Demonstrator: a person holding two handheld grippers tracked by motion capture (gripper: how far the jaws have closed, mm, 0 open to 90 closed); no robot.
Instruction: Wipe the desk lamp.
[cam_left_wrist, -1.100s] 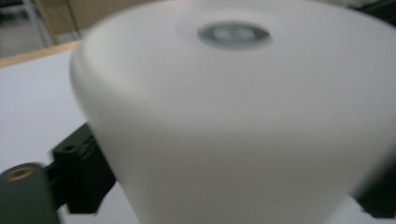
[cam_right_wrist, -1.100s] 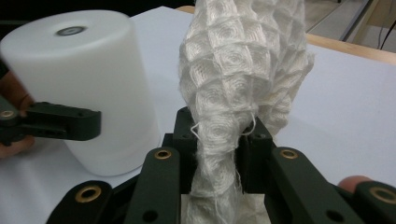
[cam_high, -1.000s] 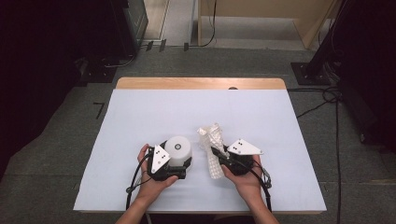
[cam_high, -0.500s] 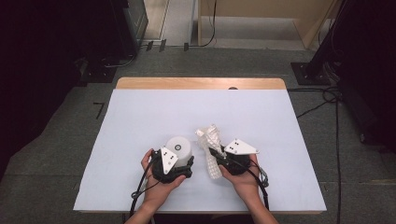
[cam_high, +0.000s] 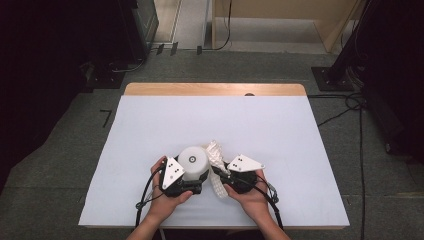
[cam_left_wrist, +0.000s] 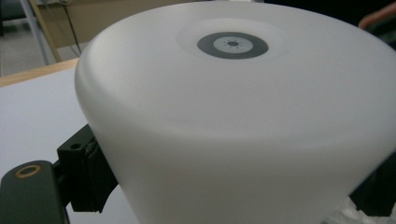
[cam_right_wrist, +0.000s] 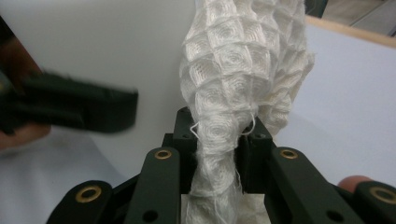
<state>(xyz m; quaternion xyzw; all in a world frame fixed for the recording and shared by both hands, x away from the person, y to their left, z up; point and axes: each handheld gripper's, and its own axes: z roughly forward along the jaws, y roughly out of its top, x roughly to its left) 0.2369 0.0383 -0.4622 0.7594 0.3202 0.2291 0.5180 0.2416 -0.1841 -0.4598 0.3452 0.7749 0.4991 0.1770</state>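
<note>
Both grips are made: white frosted plastic cup (cam_high: 193, 162) clamped by left gripper (cam_high: 186, 176); beside it, white waffle-weave cloth (cam_high: 216, 156) pinched by right gripper (cam_high: 220, 172); wiping is probably left.

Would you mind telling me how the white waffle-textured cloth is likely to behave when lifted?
The white waffle-textured cloth, pinched by the right gripper, bunches and droops, so it is probably floppy and light. Its woven texture probably resists slipping; loose threads might snag.
</note>
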